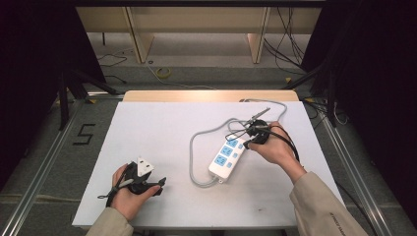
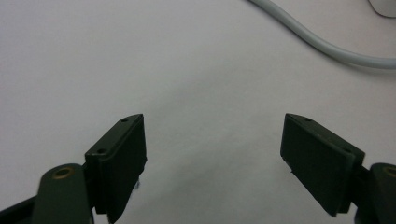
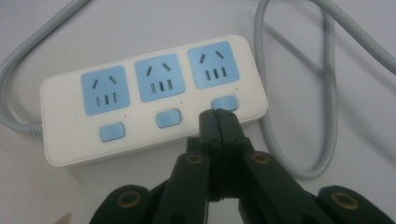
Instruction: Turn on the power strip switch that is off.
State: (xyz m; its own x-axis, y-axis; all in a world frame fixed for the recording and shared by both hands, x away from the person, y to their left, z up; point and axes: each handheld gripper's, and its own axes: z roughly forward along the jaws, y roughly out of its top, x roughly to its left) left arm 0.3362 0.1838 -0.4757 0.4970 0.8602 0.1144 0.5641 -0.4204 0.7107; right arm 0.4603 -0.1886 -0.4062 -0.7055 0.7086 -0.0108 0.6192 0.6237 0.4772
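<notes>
A white power strip [image 1: 226, 156] with three blue sockets and three blue switch buttons lies right of the table's middle, its grey cable [image 1: 196, 152] looping around it. In the right gripper view the strip [image 3: 84, 149] sits just ahead, and my right gripper [image 3: 218, 115] is shut, its tips pressed together against the rightmost blue button [image 3: 224, 102]. The right gripper [image 1: 250, 142] meets the strip's far end. My left gripper [image 1: 160, 184] rests near the front left, open with nothing between its jaws [image 2: 212, 154], over bare table.
The table [image 1: 162, 128] has a white sheet on top. A stretch of the grey cable [image 2: 327, 44] crosses the upper right of the left gripper view. Black cables trail from the right gripper. Wooden frames and floor cables stand beyond the table's far edge.
</notes>
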